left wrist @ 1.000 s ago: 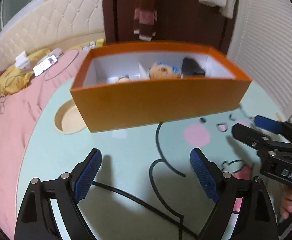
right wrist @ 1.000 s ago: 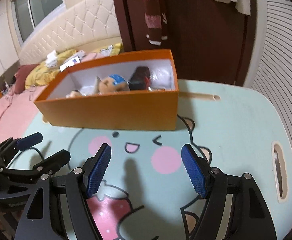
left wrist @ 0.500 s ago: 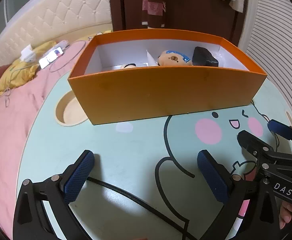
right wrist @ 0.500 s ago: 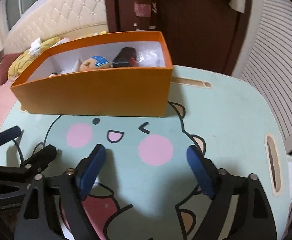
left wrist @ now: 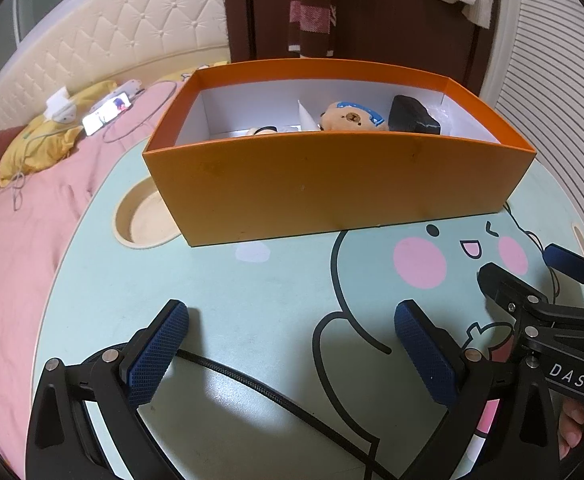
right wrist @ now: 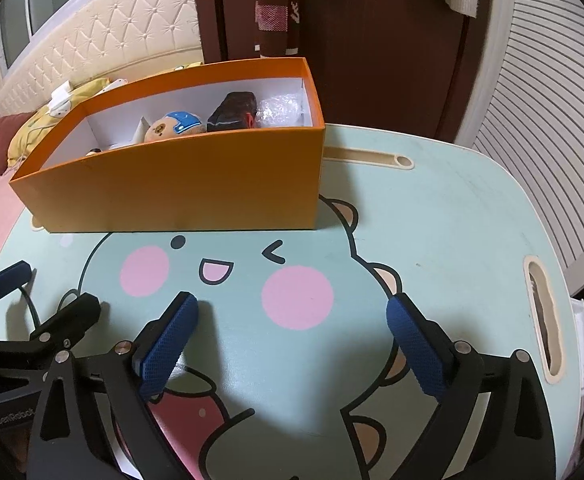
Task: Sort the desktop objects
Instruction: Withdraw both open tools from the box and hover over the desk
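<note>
Right now your left gripper (left wrist: 292,320) stands wide apart over the counter (left wrist: 252,300), nothing between its pads, a black cable (left wrist: 252,384) running beneath it. Your right gripper (right wrist: 292,312) is opening, also empty. Beyond both, the orange box (right wrist: 196,188) sits on the counter, holding a plush bear (left wrist: 349,116), a black pouch (left wrist: 411,120) and crumpled clear plastic (right wrist: 282,108).

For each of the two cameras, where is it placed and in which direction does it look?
Left wrist: on the left gripper, facing down across the table at the orange box; a fingertip and the right gripper show.
Right wrist: on the right gripper, jaws opening, empty, facing the box's right end; the left gripper shows.
Shared: box, plush toy, table.
</note>
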Motion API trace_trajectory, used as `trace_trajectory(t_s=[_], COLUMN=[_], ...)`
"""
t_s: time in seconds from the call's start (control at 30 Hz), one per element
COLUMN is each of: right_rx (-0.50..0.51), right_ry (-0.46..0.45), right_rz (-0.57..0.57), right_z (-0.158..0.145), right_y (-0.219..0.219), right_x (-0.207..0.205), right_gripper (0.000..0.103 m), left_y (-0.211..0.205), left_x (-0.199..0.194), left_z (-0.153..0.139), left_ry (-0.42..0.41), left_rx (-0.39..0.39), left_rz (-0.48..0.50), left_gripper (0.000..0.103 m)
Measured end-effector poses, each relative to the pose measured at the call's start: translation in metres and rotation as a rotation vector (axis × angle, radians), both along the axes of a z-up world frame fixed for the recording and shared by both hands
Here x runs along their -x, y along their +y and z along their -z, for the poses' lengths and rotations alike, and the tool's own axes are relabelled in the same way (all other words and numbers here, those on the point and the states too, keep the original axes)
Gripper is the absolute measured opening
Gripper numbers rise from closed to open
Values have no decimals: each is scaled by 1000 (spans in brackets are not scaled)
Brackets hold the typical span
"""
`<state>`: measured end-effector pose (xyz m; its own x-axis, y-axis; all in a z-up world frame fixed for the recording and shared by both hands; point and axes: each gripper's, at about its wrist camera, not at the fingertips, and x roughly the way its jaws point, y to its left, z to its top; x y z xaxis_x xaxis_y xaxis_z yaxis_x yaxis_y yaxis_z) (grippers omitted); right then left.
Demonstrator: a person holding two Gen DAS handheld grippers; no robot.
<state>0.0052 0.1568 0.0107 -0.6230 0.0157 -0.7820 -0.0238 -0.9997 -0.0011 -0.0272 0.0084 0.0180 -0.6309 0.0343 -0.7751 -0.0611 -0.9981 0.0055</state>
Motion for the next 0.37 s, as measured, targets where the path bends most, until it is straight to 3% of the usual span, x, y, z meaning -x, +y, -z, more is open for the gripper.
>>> trace_trajectory(t_s=[0.37], right_rx=[1], right_ry=[1], right_rz=[0], right_z=[0], right_y=[-1], right_x=[1], right_gripper=[96], left_y=[0], left_x=[0], left_z=[0], left_ry=[1], left_rx=[1], left_rz=[-2], left_gripper=[103])
